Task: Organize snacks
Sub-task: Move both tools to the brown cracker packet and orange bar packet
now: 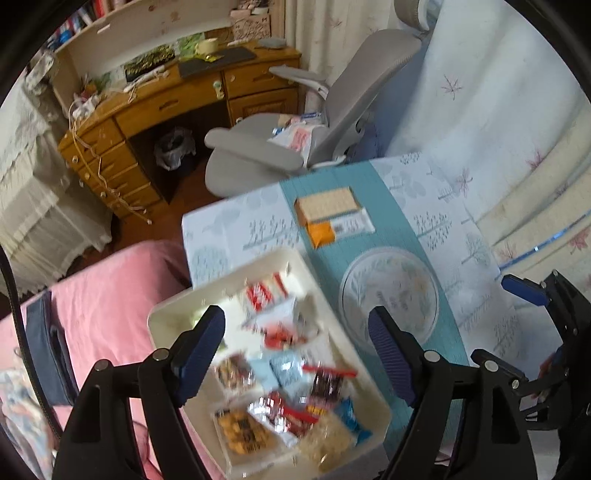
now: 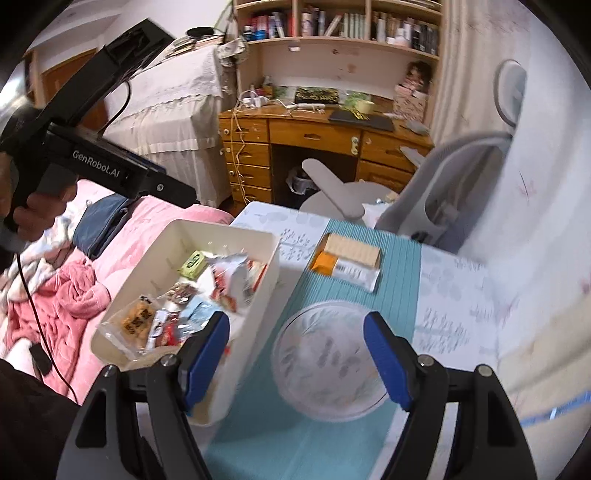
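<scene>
White snack bin (image 2: 155,266), rectangular and open-topped, standing at the near left corner of a small table (image 2: 454,291) beside a pink-covered bed (image 2: 122,236). The bin holds a loose heap of wrapped snacks (image 1: 280,373): red-and-white packets, pale blue packets, a yellow-green packet (image 2: 192,263), and clear bags of golden-brown biscuits (image 1: 242,430); the heap is partly blurred. To the right of the bin, on a teal table runner (image 2: 295,439) laid over a leaf-printed cloth, lies a round clear glass plate (image 2: 328,360), nothing on it. Beyond the plate, on the same runner, a packet of pale crackers (image 1: 327,205) rests against an orange-and-white wrapped bar (image 1: 338,229), the two touching and well apart from the bin.

Left gripper (image 1: 297,354): blue-padded fingers spread wide above the bin, nothing between them. Right gripper (image 2: 297,360): fingers likewise spread wide, framing the bin's right wall and the glass plate from above, holding nothing. In the right wrist view a hand (image 2: 33,210) grips the black handle of the left gripper at upper left.

Surroundings: a grey office chair (image 1: 332,107) behind the table, a wooden desk (image 2: 314,140) with drawers, bookshelves (image 2: 343,26) above it, and a crumpled pink blanket (image 2: 59,299) on the bed.
</scene>
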